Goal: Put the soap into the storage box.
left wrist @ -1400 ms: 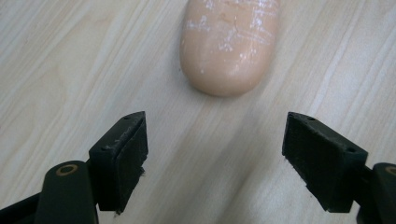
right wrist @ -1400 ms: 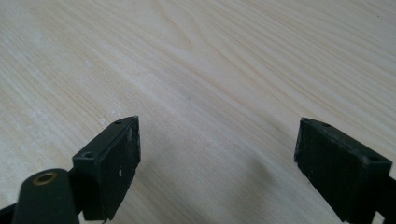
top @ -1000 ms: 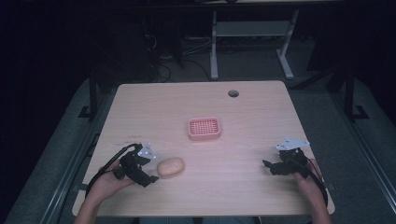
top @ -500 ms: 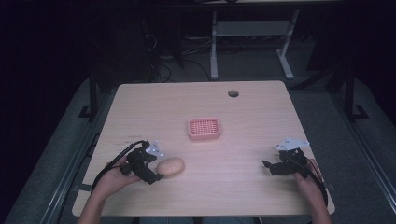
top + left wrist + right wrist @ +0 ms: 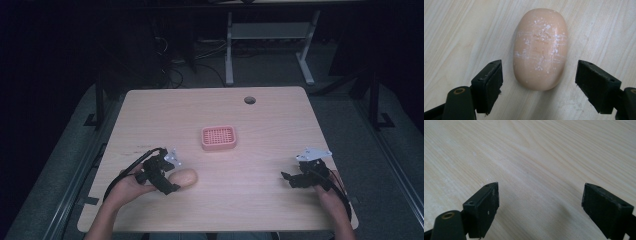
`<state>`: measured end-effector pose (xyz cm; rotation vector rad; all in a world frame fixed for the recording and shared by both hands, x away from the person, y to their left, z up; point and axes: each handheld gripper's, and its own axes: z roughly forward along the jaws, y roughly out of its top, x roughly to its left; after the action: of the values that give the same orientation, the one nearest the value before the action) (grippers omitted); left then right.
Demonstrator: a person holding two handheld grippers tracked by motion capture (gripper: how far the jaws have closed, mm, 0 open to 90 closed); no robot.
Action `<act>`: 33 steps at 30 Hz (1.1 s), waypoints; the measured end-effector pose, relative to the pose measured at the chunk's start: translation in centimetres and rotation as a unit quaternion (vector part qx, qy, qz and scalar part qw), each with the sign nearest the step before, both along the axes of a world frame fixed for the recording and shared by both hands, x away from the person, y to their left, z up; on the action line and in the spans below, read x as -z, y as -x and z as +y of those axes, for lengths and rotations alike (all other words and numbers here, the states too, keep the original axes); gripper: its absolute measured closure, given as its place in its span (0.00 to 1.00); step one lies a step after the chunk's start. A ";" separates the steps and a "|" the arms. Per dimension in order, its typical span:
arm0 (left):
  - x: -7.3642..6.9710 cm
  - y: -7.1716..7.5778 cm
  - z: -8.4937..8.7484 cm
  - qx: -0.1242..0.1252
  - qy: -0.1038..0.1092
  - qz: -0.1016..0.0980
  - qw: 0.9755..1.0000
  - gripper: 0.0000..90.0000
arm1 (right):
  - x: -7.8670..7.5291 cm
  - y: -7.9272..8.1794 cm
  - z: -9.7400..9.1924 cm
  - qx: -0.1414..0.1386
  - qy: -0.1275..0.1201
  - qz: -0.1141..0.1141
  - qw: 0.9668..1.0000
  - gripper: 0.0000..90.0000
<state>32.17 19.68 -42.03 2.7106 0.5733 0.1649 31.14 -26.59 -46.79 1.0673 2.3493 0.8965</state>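
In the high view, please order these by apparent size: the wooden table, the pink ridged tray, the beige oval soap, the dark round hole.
1. Wooden table
2. Pink ridged tray
3. Beige oval soap
4. Dark round hole

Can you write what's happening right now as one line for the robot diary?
left gripper: open, jaws either side of soap bar, not touching | right gripper: open over bare table | pink soap dish: apart, holds nothing

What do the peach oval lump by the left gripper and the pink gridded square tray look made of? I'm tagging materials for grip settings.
Peach oval lump: probably a soap bar, smooth and faintly glossy, with white scuffs and flecks on top; it could also be waxy plastic.
Pink gridded square tray: likely moulded plastic or silicone, matte, with an even grid and a rounded rim.
Both lie on the pale wood-grain table, probably laminate.
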 end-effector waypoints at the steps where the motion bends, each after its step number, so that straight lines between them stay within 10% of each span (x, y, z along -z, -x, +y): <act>1: 0.0 0.0 0.0 0.000 0.000 0.000 1.000 0.24 | 0.0 0.0 0.0 0.000 0.000 0.000 1.000 0.15; 33: 2.0 -1.9 -2.8 0.013 -0.040 0.038 0.998 0.30 | 0.0 0.0 0.1 -0.004 -0.003 0.003 1.000 0.15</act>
<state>34.11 16.92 -44.08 2.8112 0.5638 0.0814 31.13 -26.46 -46.84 1.0652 2.3581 0.9041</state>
